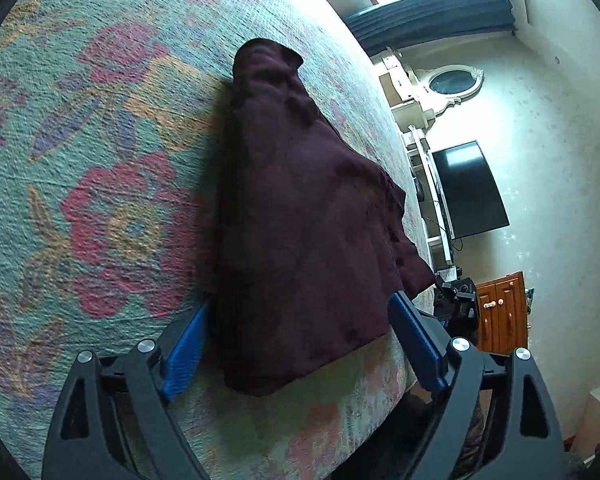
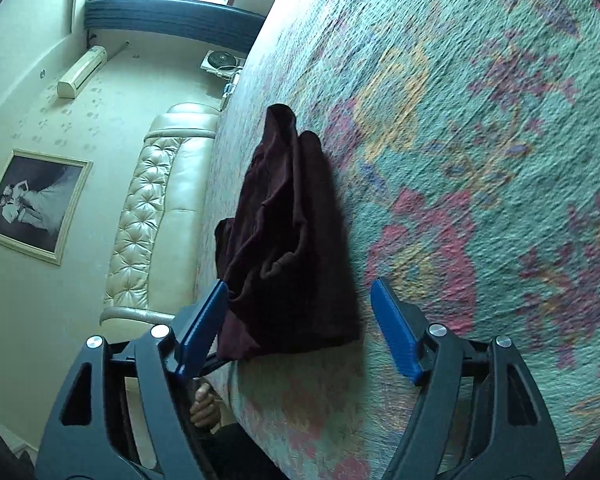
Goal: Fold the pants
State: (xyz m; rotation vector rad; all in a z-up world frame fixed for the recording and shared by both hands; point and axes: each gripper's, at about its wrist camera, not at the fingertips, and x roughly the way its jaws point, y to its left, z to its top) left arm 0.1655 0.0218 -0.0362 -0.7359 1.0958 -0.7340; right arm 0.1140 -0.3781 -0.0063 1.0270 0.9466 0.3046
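Left wrist view: the dark maroon, soft-fabric pants [image 1: 300, 220] lie folded into a compact, layered bundle on the floral-patterned bedspread in green, pink and orange [image 1: 100, 160], close to the bed's near edge. The bundle is narrow at its far end and broad toward the camera, with a rumpled flap along its right side. This layering suggests the folding is largely complete.

The left tool [image 1: 300, 344] stands spread wide, its blue ribbed pads on either side of the bundle's near edge without pinching it; whether the left pad brushes the cloth cannot be told. The right wrist view shows the same pants [image 2: 292, 240] from the other side, folds creased and uneven on top. The right tool [image 2: 300, 320] is likewise spread, nothing gripped; its left pad sits just beside the fabric's lower corner.

Judgement: both tools are open because the garment is released to rest under its own weight.

Beyond the bed are a cream tufted leather headboard [image 2: 148, 200], a framed picture [image 2: 36, 204] and a dark wall-mounted screen [image 1: 468, 192].
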